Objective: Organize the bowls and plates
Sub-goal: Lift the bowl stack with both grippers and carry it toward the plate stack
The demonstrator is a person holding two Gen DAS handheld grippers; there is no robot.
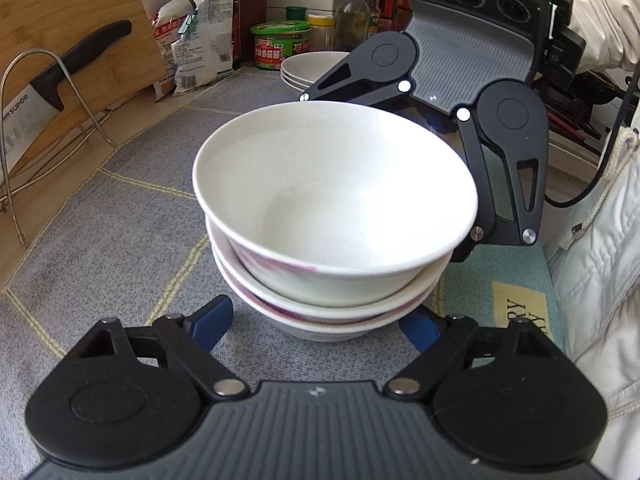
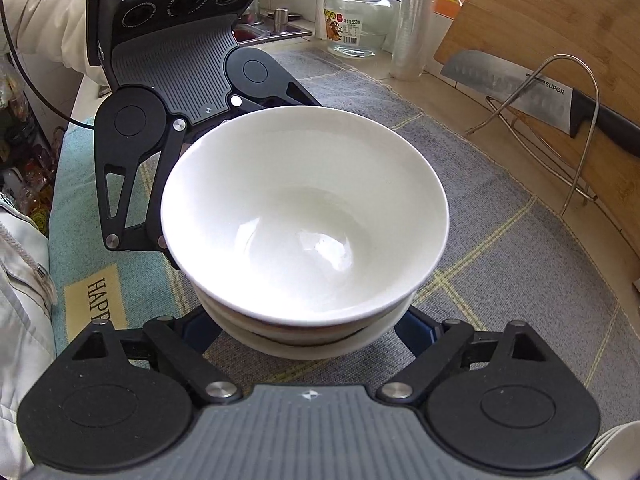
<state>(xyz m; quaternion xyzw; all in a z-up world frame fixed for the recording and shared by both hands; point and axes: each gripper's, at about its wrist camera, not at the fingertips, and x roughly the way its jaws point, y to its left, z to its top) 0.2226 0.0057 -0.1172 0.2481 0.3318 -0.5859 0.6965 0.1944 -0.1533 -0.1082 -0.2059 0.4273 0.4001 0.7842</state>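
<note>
A stack of three white bowls [image 1: 332,208] with pink bands stands on the grey checked mat; it also shows in the right wrist view [image 2: 304,216]. My left gripper [image 1: 316,326] is open, its blue fingers [image 1: 212,320] either side of the stack's base on the near side. My right gripper [image 2: 308,332] is open, fingers spread wide around the stack from the opposite side; its body shows in the left wrist view [image 1: 472,68]. A stack of white plates [image 1: 308,68] sits behind the bowls.
A wire rack [image 1: 48,128] holds a wooden cutting board [image 1: 72,20] and a black-handled knife [image 2: 560,100]. Jars, bottles and bags [image 1: 280,44] stand at the back. A glass jar [image 2: 356,20] stands by the sink. A teal towel [image 2: 84,240] lies beside the mat.
</note>
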